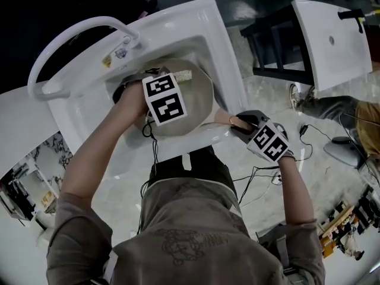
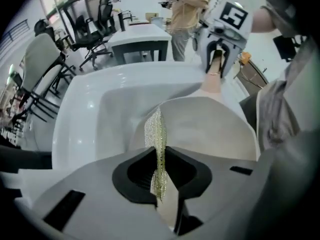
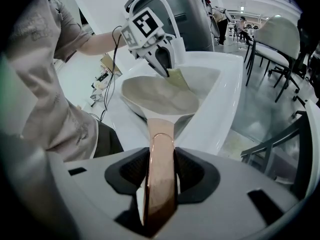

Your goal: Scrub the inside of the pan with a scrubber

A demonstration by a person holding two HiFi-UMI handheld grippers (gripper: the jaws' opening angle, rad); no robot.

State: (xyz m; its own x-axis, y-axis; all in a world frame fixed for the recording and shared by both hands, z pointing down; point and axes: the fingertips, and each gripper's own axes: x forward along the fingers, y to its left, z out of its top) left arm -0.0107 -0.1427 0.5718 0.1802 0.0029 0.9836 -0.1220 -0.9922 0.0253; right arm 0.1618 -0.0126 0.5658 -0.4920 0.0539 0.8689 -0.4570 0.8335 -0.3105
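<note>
white porcelain frames the work: a sink (image 1: 222, 46) with a curved faucet (image 1: 71, 31) at its back, and the beige pan (image 1: 199, 103) lying in the basin, open side up, its handle (image 1: 224, 119) reaching out over the front rim. down inside the pan is the scrubber (image 2: 157, 131), a thin, sparkling gold-green pad seen edge-on, at or just above the inner surface; whether it touches cannot be told. it is pinched between the jaws of the left gripper (image 2: 159, 171), which points straight down into the pan. the right gripper (image 3: 161, 159) is clamped on the copper-coloured end of the handle, angled down toward the basin, steadying the pan from outside the sink. the person (image 1: 196, 218) stands at the front rim, both arms reaching over it. beyond, office chairs (image 2: 82, 14), a second white basin unit (image 1: 332, 34) and another person (image 2: 187, 6) beside a table (image 2: 140, 36) stand on a pale, glossy floor (image 1: 267, 94).

scrubbing appears to be under way. done well, the pad's broad face rather than its edge would likely press on the pan's floor and sweep in overlapping strokes out to the wall, while the right grip holds the handle firm so the pan neither spins nor slides on the slick porcelain. too hard a push near the far lip could rock the pan.
</note>
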